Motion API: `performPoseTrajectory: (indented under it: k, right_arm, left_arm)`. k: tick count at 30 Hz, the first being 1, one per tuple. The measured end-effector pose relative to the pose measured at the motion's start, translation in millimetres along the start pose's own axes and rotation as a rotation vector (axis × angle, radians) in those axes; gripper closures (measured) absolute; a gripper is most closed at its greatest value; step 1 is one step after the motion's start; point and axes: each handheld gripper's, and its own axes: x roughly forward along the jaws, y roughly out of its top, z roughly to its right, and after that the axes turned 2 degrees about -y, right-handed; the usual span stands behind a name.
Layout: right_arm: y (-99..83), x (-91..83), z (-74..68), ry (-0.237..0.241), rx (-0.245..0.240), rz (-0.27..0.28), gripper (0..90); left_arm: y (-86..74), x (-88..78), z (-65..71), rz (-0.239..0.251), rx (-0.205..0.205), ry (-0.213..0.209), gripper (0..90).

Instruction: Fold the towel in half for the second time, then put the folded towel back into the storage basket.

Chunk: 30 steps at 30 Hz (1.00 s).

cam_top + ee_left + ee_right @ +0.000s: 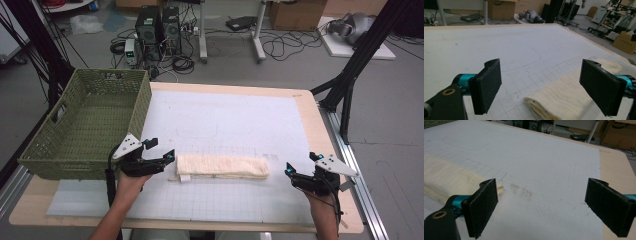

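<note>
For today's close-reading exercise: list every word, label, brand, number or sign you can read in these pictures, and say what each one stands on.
No text can be read.
The folded towel carries a small white tag at its left end; any print on it is too small to tell.
The white mat bears only faint grid and outline lines, no words or numbers.
The cardboard boxes on the floor show no legible print.

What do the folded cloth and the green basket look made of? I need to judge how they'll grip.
The folded cloth looks like soft cream terry or cotton: a matte, fuzzy, ribbed surface with layered edges. The green basket looks woven from wicker or plastic strands, which one is hard to tell: a regular weave and handle slots.
</note>
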Motion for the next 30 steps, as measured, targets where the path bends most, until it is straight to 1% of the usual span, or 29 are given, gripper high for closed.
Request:
performPoseTrajectory:
  k: [1,3,5,7,10,16,19,20,22,23,26,28,29,30]
  right_arm:
    - [-0.4,2.2,-0.3,-0.002,-0.001,-0.005,10.5]
    - [-0.7,4.0,-1.3,0.009,0.000,-0.014,10.5]
    - [-0.7,4.8,-1.6,0.014,-0.004,-0.014,10.5]
    - [-1.2,5.0,-1.7,0.020,0.001,-0.013,10.5]
    - [-1.8,4.4,-1.2,0.025,0.002,-0.014,10.5]
    - [-4.3,4.7,-1.7,0.039,0.020,-0.026,10.5]
    - [-4.6,4.2,-1.8,0.041,0.018,-0.023,10.5]
    - [-4.7,4.3,-1.9,0.042,0.017,-0.022,10.5]
    - [-5.6,5.4,-2.0,0.043,0.008,-0.033,10.5]
    - [-6.7,6.2,-2.4,0.039,0.007,-0.048,10.5]
    - [-8.9,5.9,-2.7,0.041,0.003,-0.060,10.6]
    - [-9.0,5.6,-3.1,0.044,0.010,-0.059,10.5]
    - [-9.2,6.0,-3.2,0.048,0.014,-0.059,10.6]
    - [-9.6,6.8,-3.5,0.051,0.015,-0.058,10.6]
  left_arm:
    - [-0.8,1.2,1.4,-0.003,0.002,-0.001,20.0]
    - [-1.6,3.1,3.2,-0.014,0.008,-0.002,20.1]
    - [-1.9,4.2,3.9,-0.017,0.011,-0.005,20.2]
    - [-1.9,5.1,5.0,-0.017,0.014,-0.006,20.2]
    - [-3.0,8.0,6.9,-0.029,0.017,-0.013,20.2]
    - [-8.6,20.7,11.0,-0.084,0.013,-0.017,22.5]
    - [-10.9,25.7,11.3,-0.121,0.004,-0.018,23.6]
    - [-11.8,28.8,11.7,-0.146,-0.018,-0.012,24.6]
    - [-13.9,34.3,11.4,-0.194,-0.078,-0.011,29.8]
    - [-15.4,36.3,11.7,-0.211,-0.088,-0.005,32.3]
    - [-19.7,41.0,12.5,-0.258,-0.087,0.005,34.7]
    - [-21.8,43.9,12.7,-0.280,-0.084,-0.004,35.9]
    - [-22.8,45.3,12.9,-0.295,-0.077,-0.014,37.5]
    - [-23.7,46.5,13.6,-0.313,-0.061,-0.010,39.8]
